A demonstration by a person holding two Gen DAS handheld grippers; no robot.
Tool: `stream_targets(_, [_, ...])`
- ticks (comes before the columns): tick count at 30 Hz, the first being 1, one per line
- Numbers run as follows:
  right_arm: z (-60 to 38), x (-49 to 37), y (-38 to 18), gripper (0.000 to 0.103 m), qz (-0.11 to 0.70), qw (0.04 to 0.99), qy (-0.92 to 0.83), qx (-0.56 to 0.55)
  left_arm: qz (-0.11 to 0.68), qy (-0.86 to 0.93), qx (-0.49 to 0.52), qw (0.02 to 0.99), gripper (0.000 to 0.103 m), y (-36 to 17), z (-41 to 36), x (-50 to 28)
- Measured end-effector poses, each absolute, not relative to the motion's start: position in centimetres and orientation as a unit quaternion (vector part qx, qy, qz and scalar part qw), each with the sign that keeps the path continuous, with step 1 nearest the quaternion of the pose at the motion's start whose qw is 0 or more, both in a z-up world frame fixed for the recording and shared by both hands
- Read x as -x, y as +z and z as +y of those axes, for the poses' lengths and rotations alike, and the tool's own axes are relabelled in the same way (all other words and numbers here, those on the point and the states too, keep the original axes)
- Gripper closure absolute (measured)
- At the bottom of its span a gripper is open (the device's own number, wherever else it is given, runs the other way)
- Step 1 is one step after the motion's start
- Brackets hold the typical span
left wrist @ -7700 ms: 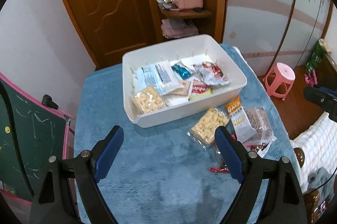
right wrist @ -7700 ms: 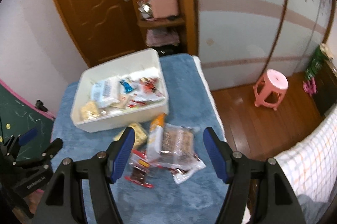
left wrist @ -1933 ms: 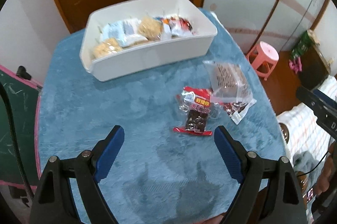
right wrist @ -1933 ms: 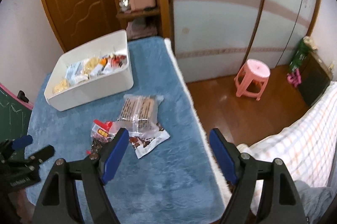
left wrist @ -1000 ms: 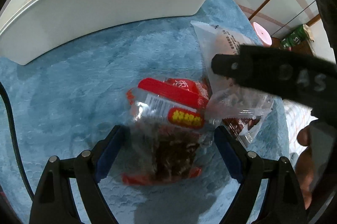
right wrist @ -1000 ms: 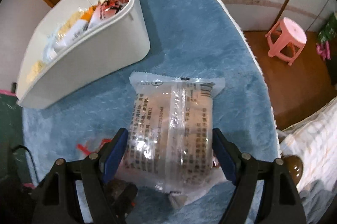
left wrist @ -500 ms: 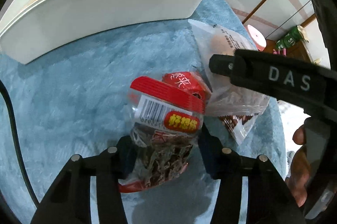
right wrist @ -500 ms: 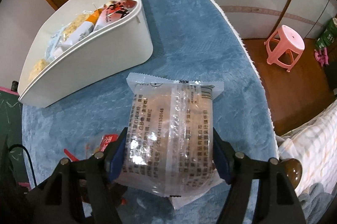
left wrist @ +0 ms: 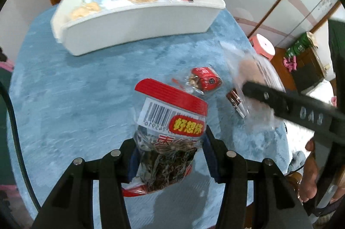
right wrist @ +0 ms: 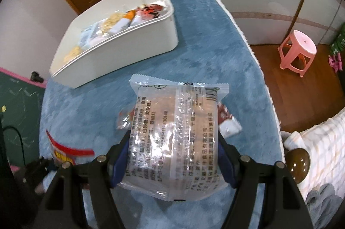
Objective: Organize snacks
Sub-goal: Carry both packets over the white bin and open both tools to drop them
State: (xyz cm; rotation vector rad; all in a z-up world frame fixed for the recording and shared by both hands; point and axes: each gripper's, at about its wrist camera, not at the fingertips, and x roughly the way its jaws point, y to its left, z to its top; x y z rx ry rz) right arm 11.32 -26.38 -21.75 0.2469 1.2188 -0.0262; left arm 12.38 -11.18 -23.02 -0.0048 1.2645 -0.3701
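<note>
My left gripper (left wrist: 170, 155) is shut on a clear snack bag with a red top and dark dried contents (left wrist: 170, 129), lifted above the blue cloth. My right gripper (right wrist: 174, 160) is shut on a clear wrapped cake packet (right wrist: 176, 121), also lifted; it shows blurred in the left wrist view (left wrist: 250, 71). The white bin (left wrist: 138, 22) with several snack packs stands at the far side of the table, and shows in the right wrist view (right wrist: 129, 45). A small red snack pack (left wrist: 204, 80) and a dark red one (left wrist: 235, 101) lie on the cloth.
The blue plush cloth (left wrist: 86, 88) covers the table. A pink stool (right wrist: 298, 50) stands on the wooden floor to the right. A chalkboard (right wrist: 17, 99) is at the left edge. A wooden door and shelf stand behind the bin.
Both grippers have lifted their packets off the cloth and drawn back from the bin. The two small red packs that lay under them now show on the cloth.
</note>
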Motion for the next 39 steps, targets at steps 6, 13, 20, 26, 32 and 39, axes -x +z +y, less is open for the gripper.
stream_targets(6, [-24.3, -9.1, -19.7, 0.032, 0.571, 0.814, 0.028, -0.103, 0.564, -0.14, 0.002, 0.814, 0.053, -18.9, -7.8, -11.2])
stream_targets(13, [-22.1, -9.2, -16.0, 0.031, 0.546, 0.83, 0.066, -0.092, 0.531, -0.107, -0.014, 0.84, 0.053, -14.4, -5.8, -11.8])
stream_targets(20, [-21.5, -11.6, -11.4, 0.031, 0.502, 0.855, 0.086, -0.094, 0.495, -0.094, -0.019, 0.864, 0.053, -10.4, -5.2, -15.2])
stream_targets(26, [-21.2, -14.3, -8.1, 0.031, 0.462, 0.878, 0.084, -0.092, 0.471, -0.089, -0.033, 0.877, 0.053, -8.2, -5.8, -18.7])
stream_targets(32, [-21.0, -18.1, -5.8, 0.03, 0.424, 0.897, 0.075, -0.096, 0.444, -0.082, -0.037, 0.891, 0.052, -6.2, -5.8, -22.6])
stream_targets(39, [-20.1, -22.8, -5.4, 0.03, 0.405, 0.908, 0.058, -0.09, 0.422, -0.063, -0.038, 0.904, 0.052, -5.3, -4.7, -28.2])
